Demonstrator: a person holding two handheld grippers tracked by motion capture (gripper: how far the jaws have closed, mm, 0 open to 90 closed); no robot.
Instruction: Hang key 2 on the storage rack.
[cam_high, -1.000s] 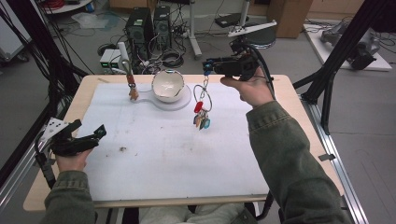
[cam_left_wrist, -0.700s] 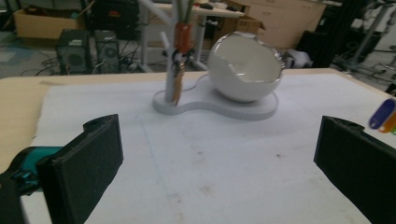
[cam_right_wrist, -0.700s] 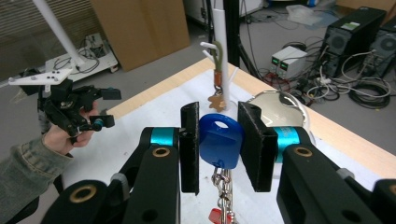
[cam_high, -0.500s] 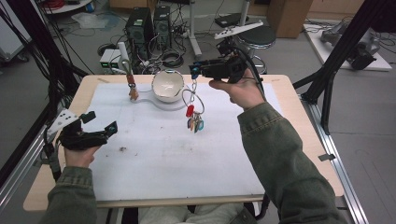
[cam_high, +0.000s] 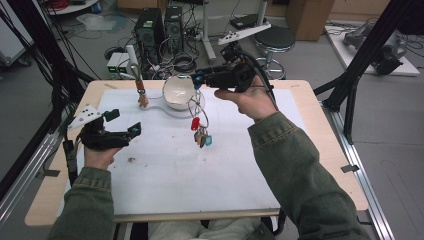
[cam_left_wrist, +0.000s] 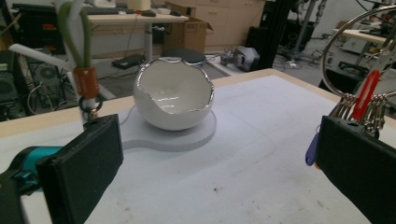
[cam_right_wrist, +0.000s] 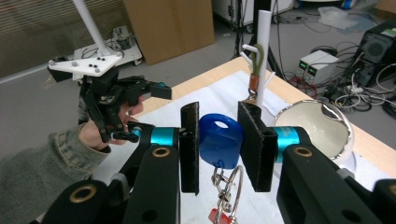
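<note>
Keys on a large metal ring (cam_high: 196, 106), with red and blue plastic tags, hang above the white-covered table (cam_high: 165, 185), just in front of the glossy white egg-shaped bowl (cam_high: 179, 92) on its flat white base. My right claw (cam_right_wrist: 218, 140) is clamped on the ring's round blue plastic tag (cam_right_wrist: 220, 142). Beside the bowl stands a white hook stand (cam_high: 134, 60). My left claw (cam_high: 124, 123) hovers well apart, jaws spread wide. The lower keys are too small to tell apart.
</note>
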